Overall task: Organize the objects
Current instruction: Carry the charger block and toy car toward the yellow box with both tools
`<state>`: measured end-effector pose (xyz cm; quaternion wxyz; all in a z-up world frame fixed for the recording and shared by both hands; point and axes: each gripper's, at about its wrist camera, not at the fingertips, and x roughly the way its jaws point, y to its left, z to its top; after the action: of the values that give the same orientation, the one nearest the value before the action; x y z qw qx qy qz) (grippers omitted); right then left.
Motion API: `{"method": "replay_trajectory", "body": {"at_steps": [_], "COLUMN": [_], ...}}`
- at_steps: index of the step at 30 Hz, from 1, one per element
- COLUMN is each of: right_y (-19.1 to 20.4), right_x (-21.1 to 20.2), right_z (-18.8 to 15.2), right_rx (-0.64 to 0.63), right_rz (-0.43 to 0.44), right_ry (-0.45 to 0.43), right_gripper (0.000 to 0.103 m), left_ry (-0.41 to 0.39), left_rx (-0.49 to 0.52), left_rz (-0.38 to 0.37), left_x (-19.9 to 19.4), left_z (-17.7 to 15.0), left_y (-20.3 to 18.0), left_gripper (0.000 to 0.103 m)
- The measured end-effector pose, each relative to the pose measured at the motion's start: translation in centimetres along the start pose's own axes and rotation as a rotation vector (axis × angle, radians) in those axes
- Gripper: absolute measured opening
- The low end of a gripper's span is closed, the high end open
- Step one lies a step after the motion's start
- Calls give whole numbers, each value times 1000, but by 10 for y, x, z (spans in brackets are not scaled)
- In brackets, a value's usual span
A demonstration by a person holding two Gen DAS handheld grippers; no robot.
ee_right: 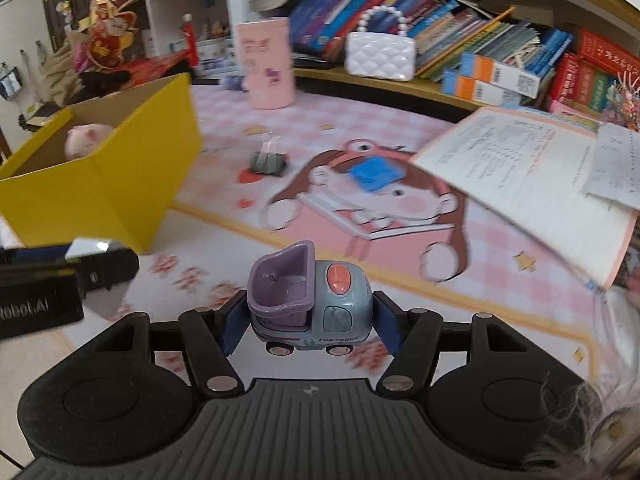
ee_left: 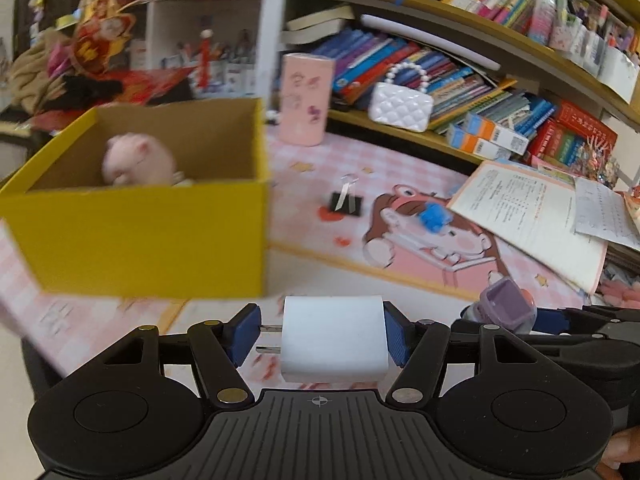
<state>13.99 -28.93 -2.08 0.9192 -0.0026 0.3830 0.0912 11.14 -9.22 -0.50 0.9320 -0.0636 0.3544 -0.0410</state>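
Yellow box (ee_left: 140, 236), open-topped with a pink plush pig (ee_left: 136, 160) already inside, sits ahead and to the left of both grippers, nearer the left one. The left gripper (ee_left: 326, 340) is clamped on a white charger plug (ee_left: 334, 340), prongs pointing left toward the box, while the right gripper (ee_right: 308, 316) is clamped on a toy truck (ee_right: 308, 300), carried crosswise. A binder clip (ee_left: 346, 202) and a blue block (ee_right: 374, 174) lie loose on the pink mat (ee_right: 360, 120), to the right of the box.
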Motion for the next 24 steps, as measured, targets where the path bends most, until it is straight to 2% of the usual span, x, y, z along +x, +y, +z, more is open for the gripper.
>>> {"method": "replay_trajectory", "body": {"at_steps": [13,24], "right_y": [116,185], "right_x": [-26,-43], "right_z": [-28,-43], "right_rx": [-60,-84], "right_rz": [92,135], "right_ry": [9,-23], "right_gripper": [62,62], "left_ry": [-43,-94], "left_rx": [-58,-69], "left_rz": [90,121], "left_x": [-73,-122], "left_z": [-27,-46], "left_y": [94,148], "left_gripper": [63,63]}}
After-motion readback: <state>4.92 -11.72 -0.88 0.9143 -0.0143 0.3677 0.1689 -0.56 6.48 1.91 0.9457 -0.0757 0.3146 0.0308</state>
